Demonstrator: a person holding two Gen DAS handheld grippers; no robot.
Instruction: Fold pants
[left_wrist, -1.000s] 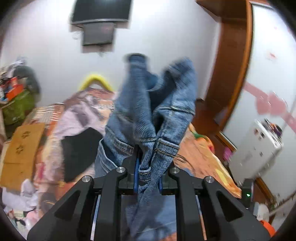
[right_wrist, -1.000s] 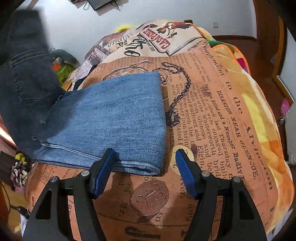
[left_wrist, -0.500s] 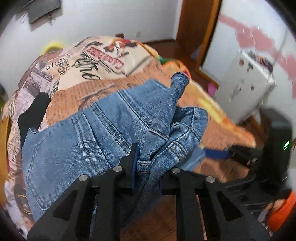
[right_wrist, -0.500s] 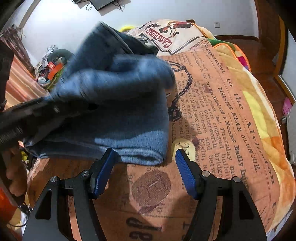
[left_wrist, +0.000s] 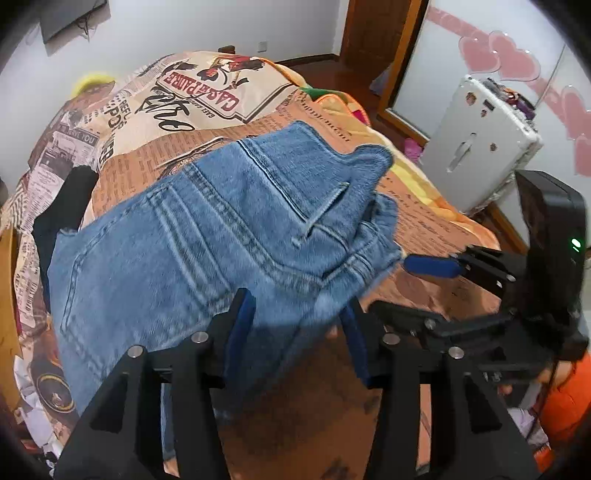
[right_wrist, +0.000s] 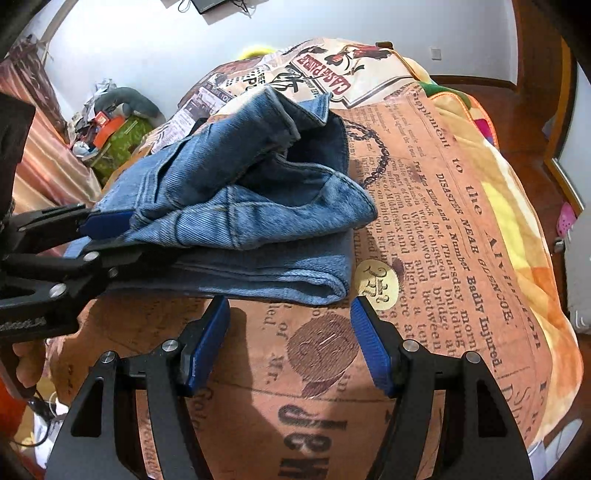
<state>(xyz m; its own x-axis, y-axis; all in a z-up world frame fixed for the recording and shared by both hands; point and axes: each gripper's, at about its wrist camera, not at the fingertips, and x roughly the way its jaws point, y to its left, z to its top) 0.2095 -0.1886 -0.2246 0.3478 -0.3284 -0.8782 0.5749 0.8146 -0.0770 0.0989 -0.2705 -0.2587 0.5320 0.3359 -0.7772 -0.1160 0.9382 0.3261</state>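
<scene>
Jeans (left_wrist: 207, 236) are laid folded on the newsprint-patterned bed cover (right_wrist: 443, 229). The left gripper (left_wrist: 295, 314) is pointed steeply down at their near edge, its fingers just opened, denim lying loose between them. The right gripper (right_wrist: 290, 321) is held just beside the fold, fingers apart, nothing gripped.

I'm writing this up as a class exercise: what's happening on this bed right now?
A person with a gripper in each hand is folding blue jeans on a newspaper-print bedspread. The waist half now lies bunched on top of the folded legs. The left gripper has just been opening; the denim sits loosely between its jaws, not pressed. The right gripper hangs open beside the near edge of the pile, holding nothing. The top layer looks rumpled, so it probably needs smoothing.
</scene>
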